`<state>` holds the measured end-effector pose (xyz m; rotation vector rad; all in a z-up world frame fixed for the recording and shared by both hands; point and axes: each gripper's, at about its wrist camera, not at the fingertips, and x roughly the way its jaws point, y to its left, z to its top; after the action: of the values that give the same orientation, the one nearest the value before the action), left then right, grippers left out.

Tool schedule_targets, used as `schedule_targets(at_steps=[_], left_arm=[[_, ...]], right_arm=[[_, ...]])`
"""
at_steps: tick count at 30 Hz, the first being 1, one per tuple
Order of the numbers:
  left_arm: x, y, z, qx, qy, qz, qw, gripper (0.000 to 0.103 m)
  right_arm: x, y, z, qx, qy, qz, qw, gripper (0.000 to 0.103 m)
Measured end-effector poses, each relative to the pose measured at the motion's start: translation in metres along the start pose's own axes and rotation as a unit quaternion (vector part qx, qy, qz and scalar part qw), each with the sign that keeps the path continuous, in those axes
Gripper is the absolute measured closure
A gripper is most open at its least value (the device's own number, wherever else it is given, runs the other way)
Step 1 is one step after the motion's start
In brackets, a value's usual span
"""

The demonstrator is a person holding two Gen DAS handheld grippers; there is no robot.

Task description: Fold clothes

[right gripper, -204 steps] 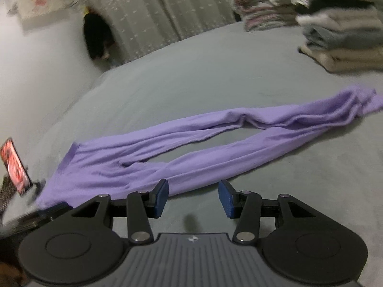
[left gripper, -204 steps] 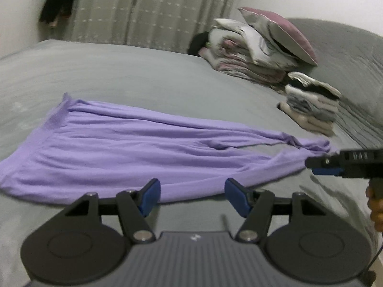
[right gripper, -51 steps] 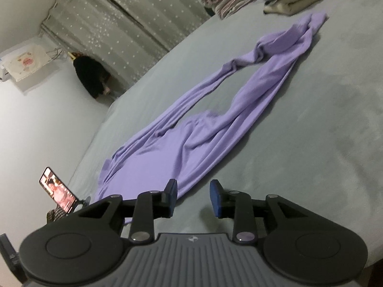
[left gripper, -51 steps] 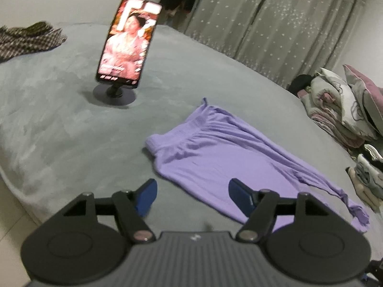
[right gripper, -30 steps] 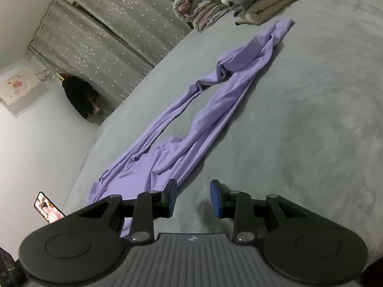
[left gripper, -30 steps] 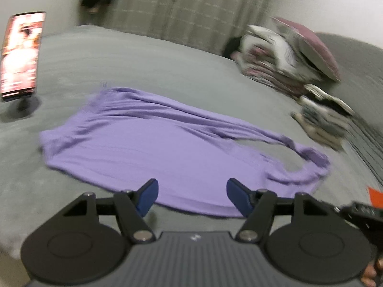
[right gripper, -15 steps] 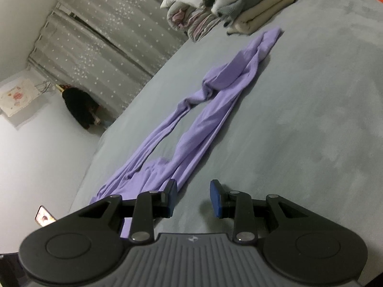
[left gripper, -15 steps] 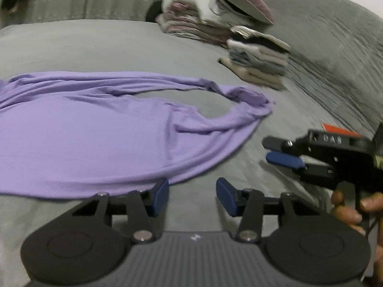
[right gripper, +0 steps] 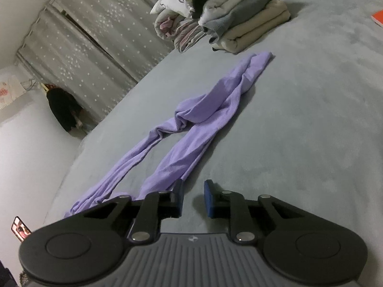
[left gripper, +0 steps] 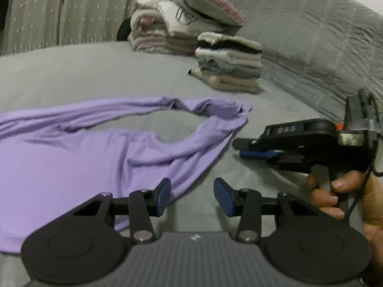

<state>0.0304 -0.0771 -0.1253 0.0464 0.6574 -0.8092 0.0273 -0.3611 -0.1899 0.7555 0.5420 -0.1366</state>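
Observation:
Purple trousers (left gripper: 71, 162) lie flat on the grey bed (left gripper: 95, 67), legs stretched toward the folded stack and cuffs bunched together. My left gripper (left gripper: 192, 196) hovers at the near edge of the nearer leg. Its jaws are closing with nothing between them, and the cloth lies just beside the left fingertip. In the right wrist view the trousers (right gripper: 191, 148) run away from me. My right gripper (right gripper: 194, 198) sits low at the right edge of the near leg, jaws closing over bare bedding. In the left wrist view the right gripper (left gripper: 239, 147) points left, just right of that leg, below the cuffs.
A stack of folded clothes (left gripper: 229, 71) stands beyond the cuffs, with a pile of bedding and a pillow (left gripper: 172, 31) behind it. A quilted grey headboard (left gripper: 323, 47) rises at right. A phone on a stand (right gripper: 20, 230) is far left. An orange item (right gripper: 378, 16) lies at the bed's right edge.
The left view has swung from the waist end toward the leg ends, bringing the right gripper into view. The right gripper slid along the legs toward the cuffs. Both jaws have narrowed.

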Motion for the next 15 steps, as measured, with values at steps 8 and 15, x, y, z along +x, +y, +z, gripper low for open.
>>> schedule_targets(at_steps=[8,15], left_arm=[[0.018,0.005,-0.002,-0.001,0.009,0.009,0.9999,0.064],[0.029,-0.006,0.0,0.03,0.001,0.024,0.9992,0.064]], right_arm=[[0.014,0.002,0.003,-0.001,0.009,0.005,1.0,0.083],[0.02,0.023,0.001,-0.05,0.019,-0.038,0.998,0.09]])
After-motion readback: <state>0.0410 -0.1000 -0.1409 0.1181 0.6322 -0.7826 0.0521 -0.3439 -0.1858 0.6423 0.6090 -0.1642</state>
